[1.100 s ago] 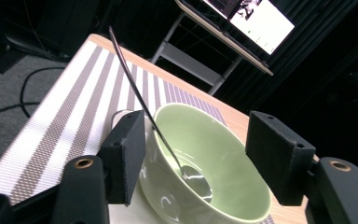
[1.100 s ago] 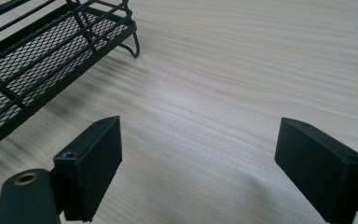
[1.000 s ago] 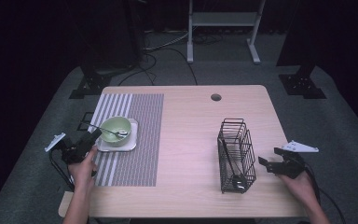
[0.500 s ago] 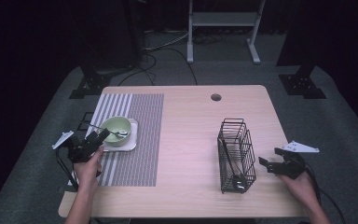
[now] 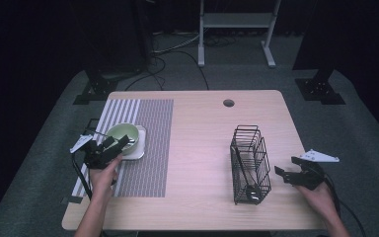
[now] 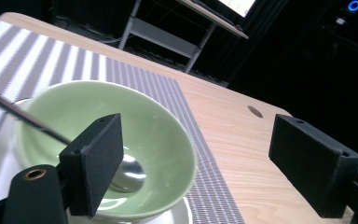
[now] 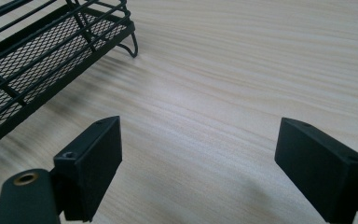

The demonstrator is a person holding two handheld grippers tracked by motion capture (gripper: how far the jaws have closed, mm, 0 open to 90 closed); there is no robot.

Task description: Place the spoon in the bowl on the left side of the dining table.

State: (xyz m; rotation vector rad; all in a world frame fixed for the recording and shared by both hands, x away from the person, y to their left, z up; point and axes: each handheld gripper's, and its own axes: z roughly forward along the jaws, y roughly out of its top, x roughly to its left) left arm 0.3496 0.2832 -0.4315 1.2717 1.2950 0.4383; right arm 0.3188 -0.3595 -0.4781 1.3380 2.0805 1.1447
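Note:
A pale green bowl (image 5: 124, 133) sits on a white plate (image 5: 139, 149) on the striped placemat (image 5: 148, 148) at the table's left. A metal spoon (image 6: 127, 173) rests inside the bowl (image 6: 135, 121), its handle pointing out over the rim to the left in the left gripper view. My left gripper (image 5: 116, 144) hovers at the bowl's near-left edge. Its jaws have just been opening and stand open (image 6: 200, 154) with nothing gripped. My right gripper (image 5: 286, 169) rests low over bare wood right of the black wire basket (image 5: 249, 163), jaws open (image 7: 198, 154) and holding nothing.
The wire basket (image 7: 37, 60) stands upright at the table's right half. A round cable hole (image 5: 228, 102) is near the far edge. Bare wood lies between placemat and basket. Dark stands and cables are on the floor beyond the table.
My left gripper has shifted right, closer to the bowl, and its jaws stand wider apart. The right hand and gripper have stayed put.

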